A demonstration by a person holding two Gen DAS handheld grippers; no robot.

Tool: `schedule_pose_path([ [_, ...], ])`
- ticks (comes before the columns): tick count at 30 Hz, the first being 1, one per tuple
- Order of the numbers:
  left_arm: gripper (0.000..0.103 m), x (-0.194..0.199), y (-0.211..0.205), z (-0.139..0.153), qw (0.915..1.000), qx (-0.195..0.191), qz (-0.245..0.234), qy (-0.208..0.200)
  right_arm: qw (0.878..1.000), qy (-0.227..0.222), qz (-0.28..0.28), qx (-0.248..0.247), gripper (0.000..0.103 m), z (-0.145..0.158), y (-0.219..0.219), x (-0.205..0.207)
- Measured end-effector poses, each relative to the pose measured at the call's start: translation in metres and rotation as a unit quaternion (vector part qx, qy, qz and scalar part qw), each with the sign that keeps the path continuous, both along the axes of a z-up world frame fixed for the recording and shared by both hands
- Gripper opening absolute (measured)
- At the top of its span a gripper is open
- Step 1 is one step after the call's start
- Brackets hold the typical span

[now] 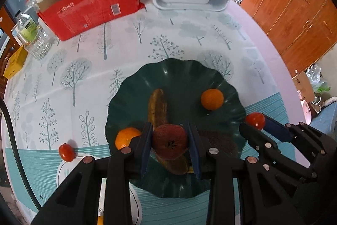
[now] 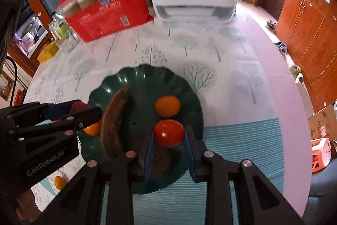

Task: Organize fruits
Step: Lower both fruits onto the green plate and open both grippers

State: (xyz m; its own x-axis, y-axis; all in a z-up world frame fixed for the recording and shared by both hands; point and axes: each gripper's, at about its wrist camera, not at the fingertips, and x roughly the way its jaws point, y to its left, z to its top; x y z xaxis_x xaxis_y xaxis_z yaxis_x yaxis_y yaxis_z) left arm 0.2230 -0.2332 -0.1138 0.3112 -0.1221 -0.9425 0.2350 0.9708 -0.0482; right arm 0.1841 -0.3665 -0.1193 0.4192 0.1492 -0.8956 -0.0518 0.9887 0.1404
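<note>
Left claw [image 1: 170,143] grips apple [image 1: 170,141] above green plate [image 1: 181,75]

Banana [image 1: 157,107], two oranges [image 1: 211,99] on plate [image 1: 179,71]; tomato [image 1: 66,152] left, on table [image 1: 84,77].

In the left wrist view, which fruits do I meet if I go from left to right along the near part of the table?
Small tomato on the cloth → orange → apple in the left gripper → far orange → tomato in the right gripper.
</note>
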Motion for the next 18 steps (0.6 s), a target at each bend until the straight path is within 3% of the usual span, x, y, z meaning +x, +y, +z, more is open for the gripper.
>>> schedule_pose_path([
  [8, 0.033, 0.006, -0.002, -0.014, 0.9999, 0.013, 0.005, 0.009, 1.000, 0.021, 0.016, 0.000, 0.028, -0.018, 0.007, 0.012],
  [10, 0.044, 0.006, -0.002, -0.014, 0.9999, 0.012, 0.005, 0.004, 0.999, 0.028, 0.017, 0.006, 0.029, -0.022, 0.008, 0.014],
  [12, 0.071, 0.006, -0.001, -0.012, 0.9998, 0.018, 0.008, -0.007, 0.999, 0.028, 0.019, 0.008, 0.033, -0.023, 0.009, 0.015],
  [15, 0.078, 0.004, 0.001, -0.008, 0.9992, 0.029, 0.009, -0.025, 1.000, 0.024, 0.020, 0.005, 0.044, -0.023, 0.010, 0.016],
  [18, 0.081, 0.005, 0.008, -0.008, 0.9993, 0.024, 0.018, -0.021, 0.999, 0.023, 0.022, 0.004, 0.046, -0.023, 0.012, 0.016],
])
